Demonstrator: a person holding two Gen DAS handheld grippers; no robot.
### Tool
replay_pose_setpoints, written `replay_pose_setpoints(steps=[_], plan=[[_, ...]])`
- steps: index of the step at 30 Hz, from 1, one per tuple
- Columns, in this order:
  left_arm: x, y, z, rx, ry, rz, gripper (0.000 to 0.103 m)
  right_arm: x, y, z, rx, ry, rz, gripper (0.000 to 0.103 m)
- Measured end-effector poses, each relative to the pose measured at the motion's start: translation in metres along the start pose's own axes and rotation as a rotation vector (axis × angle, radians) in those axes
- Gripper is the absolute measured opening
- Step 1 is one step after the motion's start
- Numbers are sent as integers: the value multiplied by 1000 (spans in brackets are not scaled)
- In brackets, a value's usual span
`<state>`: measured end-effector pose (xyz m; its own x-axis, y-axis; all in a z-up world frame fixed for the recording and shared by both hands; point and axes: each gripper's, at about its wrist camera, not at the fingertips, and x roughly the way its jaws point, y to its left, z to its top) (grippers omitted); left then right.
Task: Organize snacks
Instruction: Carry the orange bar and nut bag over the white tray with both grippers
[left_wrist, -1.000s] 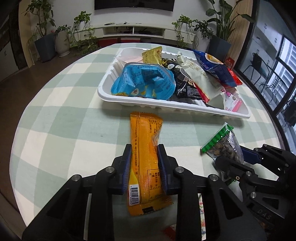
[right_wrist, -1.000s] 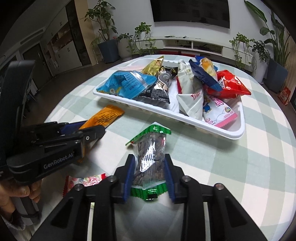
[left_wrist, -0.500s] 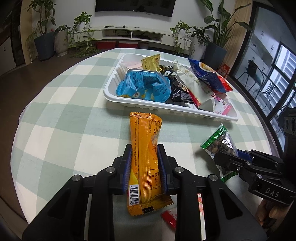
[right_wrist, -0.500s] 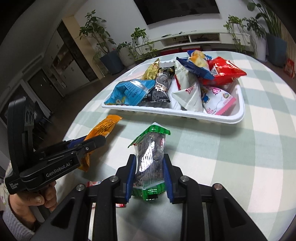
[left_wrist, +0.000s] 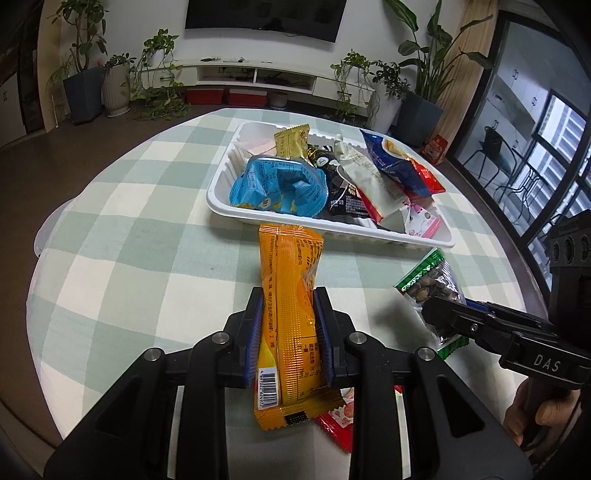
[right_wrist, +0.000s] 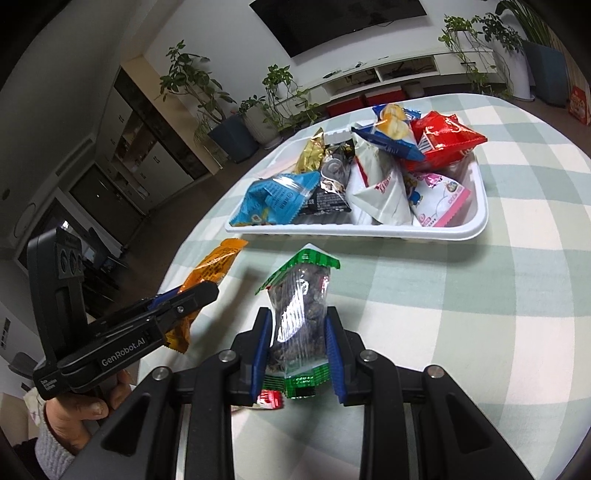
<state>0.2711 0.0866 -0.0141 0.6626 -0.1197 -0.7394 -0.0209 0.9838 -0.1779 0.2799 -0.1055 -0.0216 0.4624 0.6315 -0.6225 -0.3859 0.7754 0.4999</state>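
My left gripper (left_wrist: 289, 314) is shut on a long orange snack packet (left_wrist: 290, 295) and holds it above the checked table, pointing at the white tray (left_wrist: 332, 229). My right gripper (right_wrist: 298, 325) is shut on a clear green-topped bag of dark nuts (right_wrist: 301, 302), held upright above the table. The nut bag also shows in the left wrist view (left_wrist: 432, 284), and the orange packet in the right wrist view (right_wrist: 210, 269). The tray (right_wrist: 369, 232) holds several snack packs, with a blue bag (left_wrist: 280, 184) at its near left.
A small red-and-white packet (left_wrist: 338, 417) lies on the table under the grippers; it also shows in the right wrist view (right_wrist: 269, 400). The round table has a green-and-white checked cloth (left_wrist: 122, 236). Potted plants and a TV unit stand behind it.
Both grippers have risen and drawn back from the tray with their packets still held. The small red packet on the table has come into view beneath them.
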Motion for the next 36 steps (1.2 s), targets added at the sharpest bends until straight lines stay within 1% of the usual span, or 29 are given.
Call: replay_pose_setpoints(steps=[7,21,30,36], plan=[[-9,-3,5,5,-15,-15,24,-4,2,5,22,-12,32,31],[-14,-8,16,8,-26,-38,24,-8,1,18,43,-32,61,31],[-16,-9,25,13,-32,-41,24,-10,-4,33,64,-57,75,31],[-18,-12,36,19,-39,-46,24,-10,-7,48,76,-81,77,31]])
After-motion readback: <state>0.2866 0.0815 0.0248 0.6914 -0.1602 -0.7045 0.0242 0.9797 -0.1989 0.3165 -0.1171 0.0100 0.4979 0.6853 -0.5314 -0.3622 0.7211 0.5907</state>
